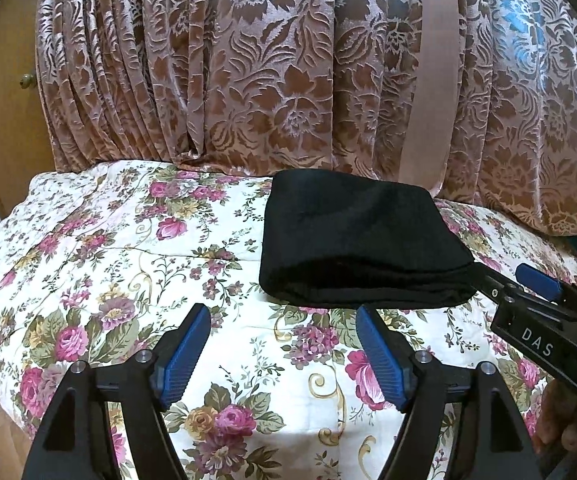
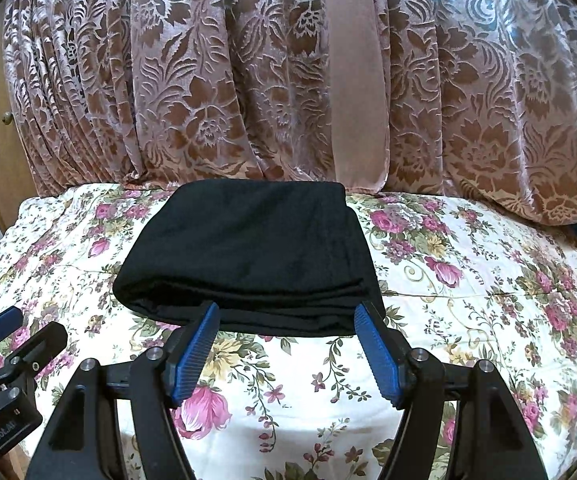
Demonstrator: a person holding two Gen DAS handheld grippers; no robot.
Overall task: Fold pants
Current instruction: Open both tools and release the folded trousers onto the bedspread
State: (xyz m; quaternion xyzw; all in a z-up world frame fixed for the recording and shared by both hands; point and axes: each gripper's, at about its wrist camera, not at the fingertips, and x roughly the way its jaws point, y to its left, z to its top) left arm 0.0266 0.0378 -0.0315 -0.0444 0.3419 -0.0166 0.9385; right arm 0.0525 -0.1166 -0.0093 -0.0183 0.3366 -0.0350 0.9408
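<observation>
The black pants (image 1: 352, 240) lie folded into a thick rectangle on the floral bedspread (image 1: 108, 264); they also show in the right wrist view (image 2: 256, 256). My left gripper (image 1: 284, 312) is open and empty, just in front of the fold's near left edge, touching nothing. My right gripper (image 2: 286, 312) is open, its blue fingertips (image 2: 208, 320) at the near edge of the folded pants, holding nothing. The right gripper also shows at the right of the left wrist view (image 1: 508, 280), by the fold's near right corner. The left gripper shows at the lower left of the right wrist view (image 2: 4, 340).
A brown and pink patterned curtain (image 1: 288, 64) hangs down onto the back of the bed, right behind the pants. A wooden cabinet with a knob (image 1: 27, 79) stands at the far left. The bed's edge drops off at the left.
</observation>
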